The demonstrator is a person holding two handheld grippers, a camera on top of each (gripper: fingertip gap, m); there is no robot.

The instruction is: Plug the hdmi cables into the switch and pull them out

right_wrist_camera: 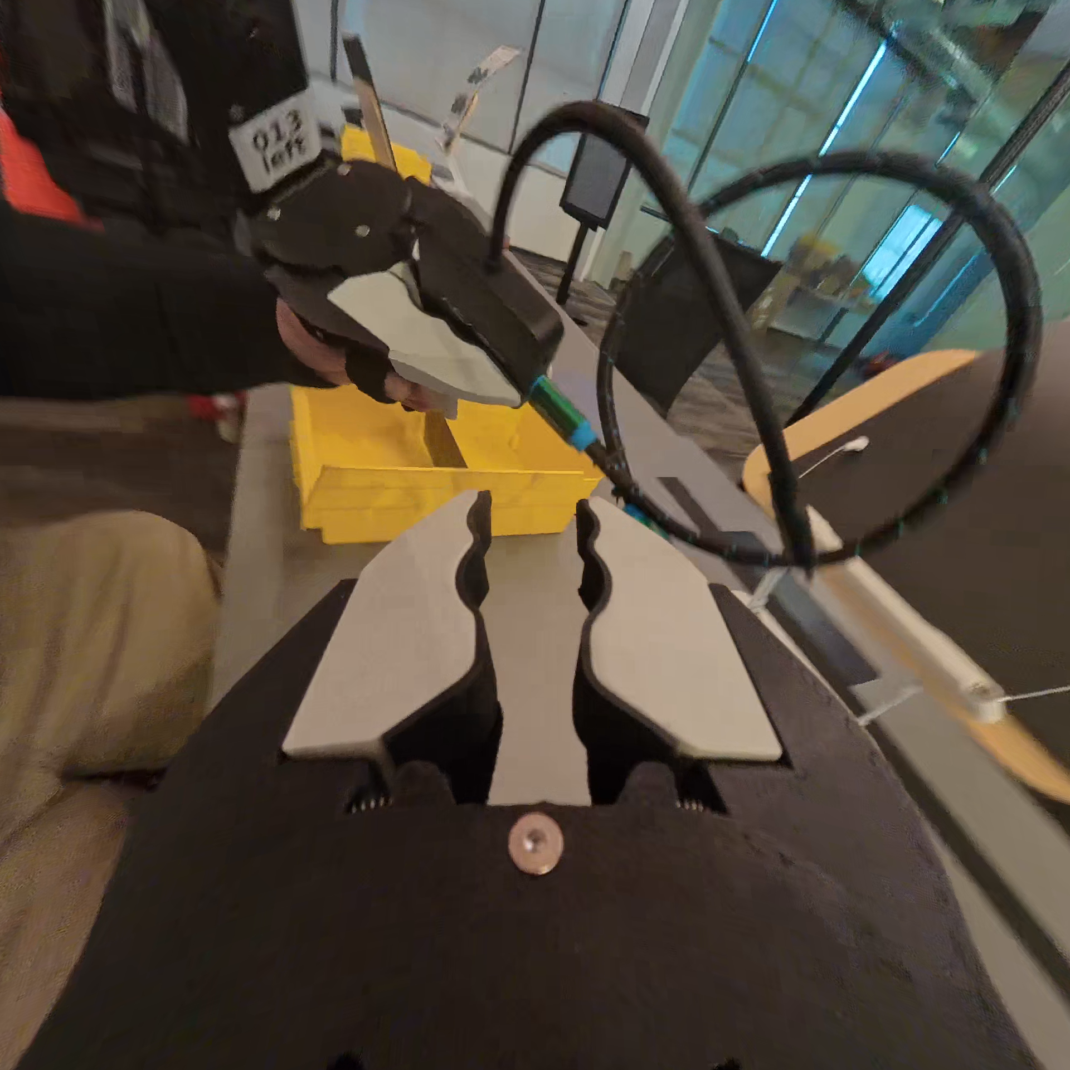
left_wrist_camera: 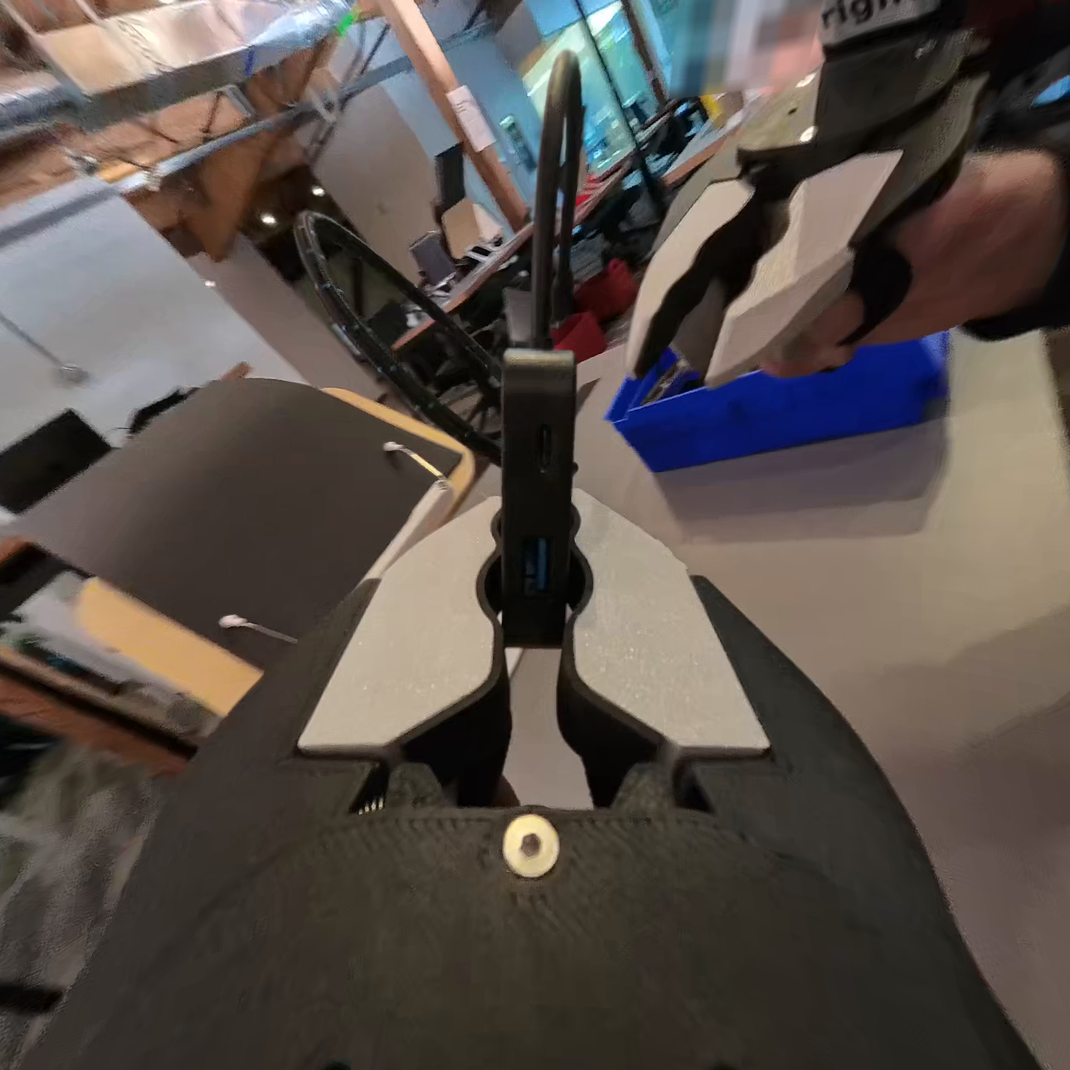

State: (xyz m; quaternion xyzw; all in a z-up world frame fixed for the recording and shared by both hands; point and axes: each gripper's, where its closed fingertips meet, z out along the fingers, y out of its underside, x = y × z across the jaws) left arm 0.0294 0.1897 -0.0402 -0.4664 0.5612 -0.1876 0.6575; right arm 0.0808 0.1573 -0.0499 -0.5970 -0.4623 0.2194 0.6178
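My left gripper (left_wrist_camera: 535, 521) is shut on a black switch (left_wrist_camera: 538, 463) and holds it upright in the air. The switch's own black lead (left_wrist_camera: 556, 191) arcs up from its far end. In the right wrist view the switch (right_wrist_camera: 498, 307) sits in the left gripper (right_wrist_camera: 486, 370), with a green and blue plug (right_wrist_camera: 561, 414) seated in its lower end. The braided black HDMI cable (right_wrist_camera: 1007, 370) loops wide from that plug. My right gripper (right_wrist_camera: 532, 521) is open and empty below the switch; it shows at upper right in the left wrist view (left_wrist_camera: 674, 370).
A yellow bin (right_wrist_camera: 417, 492) stands on the grey table (right_wrist_camera: 532, 666) ahead of the right gripper. A blue bin (left_wrist_camera: 781, 417) sits on the table under the right gripper. A dark chair back with a wooden rim (left_wrist_camera: 231, 492) is at left. There is about 7 cm between the tips of the two grippers.
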